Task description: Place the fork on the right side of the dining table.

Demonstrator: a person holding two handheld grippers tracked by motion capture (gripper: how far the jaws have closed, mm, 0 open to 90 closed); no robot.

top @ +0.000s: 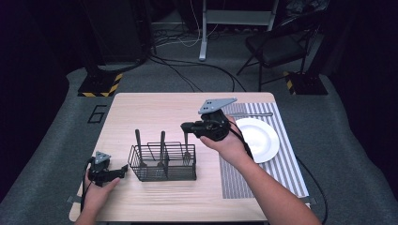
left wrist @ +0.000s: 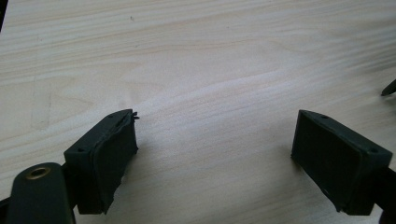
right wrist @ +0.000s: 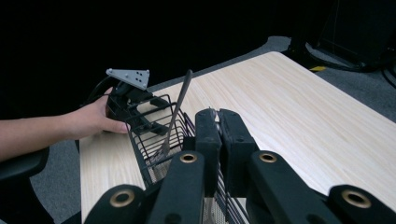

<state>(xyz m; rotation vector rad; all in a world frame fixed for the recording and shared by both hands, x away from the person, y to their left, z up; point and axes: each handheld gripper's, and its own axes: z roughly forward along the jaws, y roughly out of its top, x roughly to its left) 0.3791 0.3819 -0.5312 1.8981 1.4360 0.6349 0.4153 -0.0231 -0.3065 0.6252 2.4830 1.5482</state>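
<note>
my right tongs (top: 187, 126) are clamped tight on the handle of a fork (top: 186, 149), which stands tines-down at the right end of the black wire basket (top: 162, 164); in the right gripper view the two jaws press together with a sliver of metal between them, right over the basket (right wrist: 154, 135). my left tongs (top: 123, 169) rest low on the tabletop (top: 150, 105), just left of the basket, with jaws spread wide and nothing but bare wood (left wrist: 196, 70) between them. two more utensils (top: 138, 147) stand upright in the basket's left and middle sections. further out, to the right of my right hand (top: 230, 143), a white plate (top: 260, 138) sits on a striped placemat (top: 281, 159), and a knife (top: 251, 114) lies on the mat beyond the plate.
</note>
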